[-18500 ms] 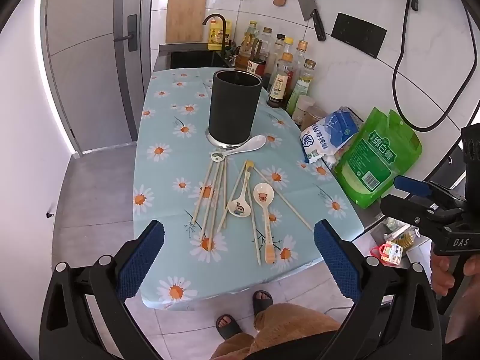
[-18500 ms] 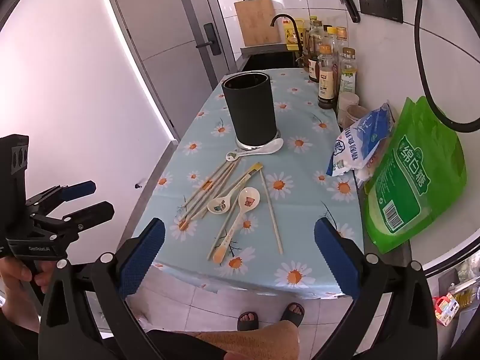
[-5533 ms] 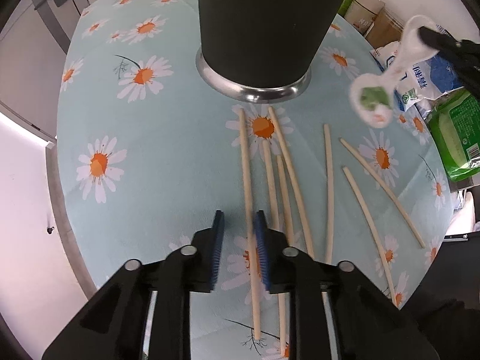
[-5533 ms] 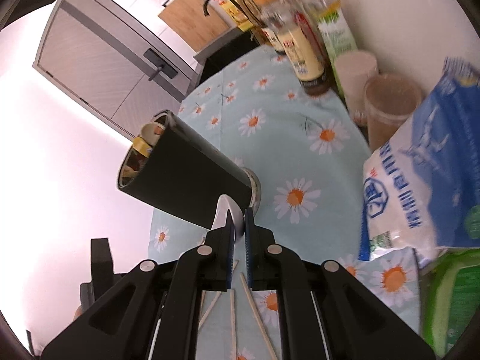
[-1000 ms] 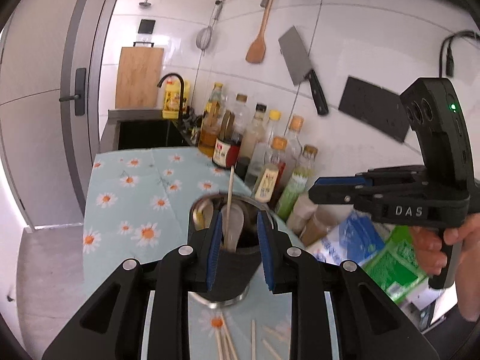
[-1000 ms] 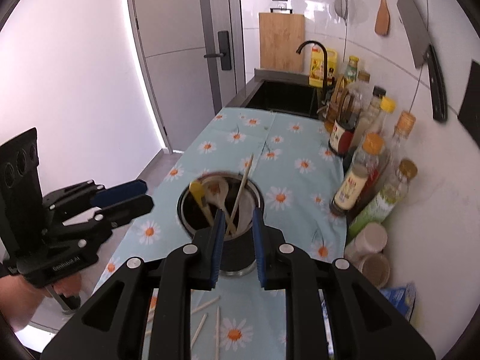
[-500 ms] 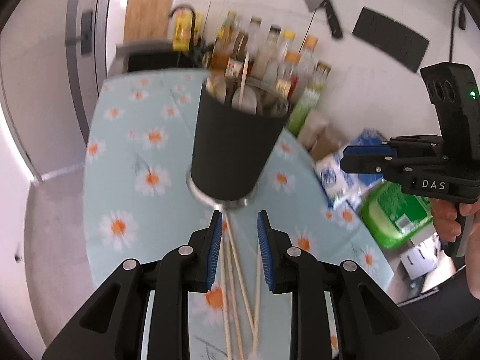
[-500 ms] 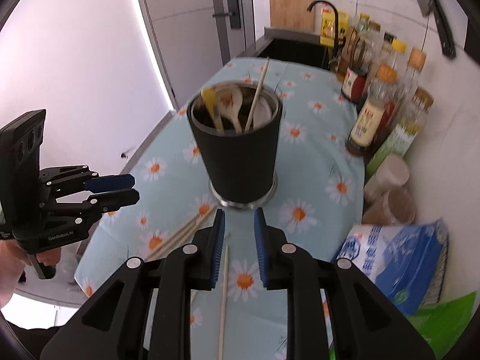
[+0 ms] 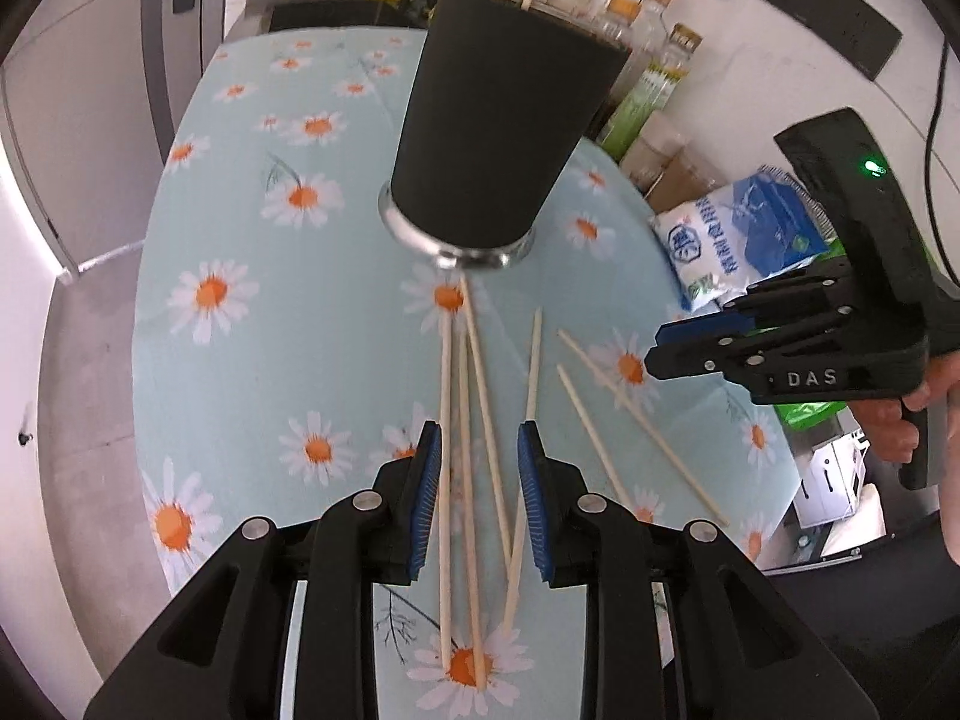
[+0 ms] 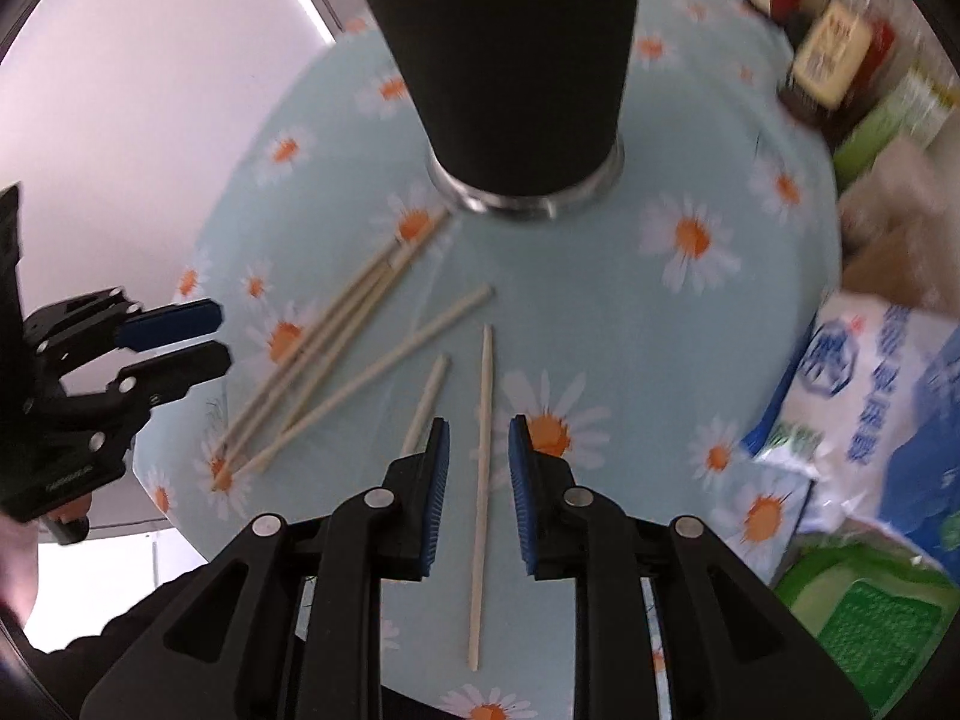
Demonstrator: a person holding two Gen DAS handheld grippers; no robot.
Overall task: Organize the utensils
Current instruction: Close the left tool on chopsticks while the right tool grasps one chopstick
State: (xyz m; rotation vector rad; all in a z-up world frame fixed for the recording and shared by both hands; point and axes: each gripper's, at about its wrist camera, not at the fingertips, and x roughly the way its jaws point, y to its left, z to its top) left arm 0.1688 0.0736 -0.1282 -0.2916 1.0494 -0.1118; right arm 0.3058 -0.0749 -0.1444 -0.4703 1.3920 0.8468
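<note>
Chopsticks, loose, six counted: all lay flat on the daisy tablecloth (image 9: 252, 360), on the near side of the black utensil holder (image 9: 498, 138). A cluster of four (image 9: 465, 420) fanned out from the holder's steel base toward the table's front edge, tips converging near the base, one crossing the others low down. Two more (image 9: 606, 384) lay just to the right of that cluster, roughly parallel to each other, angled away from the holder.

Utensil holder: upright, dark, on a metal foot ring; one pale stick tip showed above its rim in the left wrist view, the rest of its contents hidden.

Left gripper (image 9: 480, 480): partly open, holding nothing, pads straddling the middle sticks of the cluster.

Right gripper (image 10: 478, 480): partly open, holding nothing, a single chopstick (image 10: 482, 480) lying between its pads; whether the pads reached the cloth could not be told.

Beyond the holder: bottles against the wall; a blue-and-white bag (image 9: 744, 234) to the holder's right.

Risks, as judged: the left pads could close on several sticks at once and drop one mid-lift; a thin stick could roll or pivot under a one-sided pinch; an off-centre grip could tip the stick against the holder's rim.
</note>
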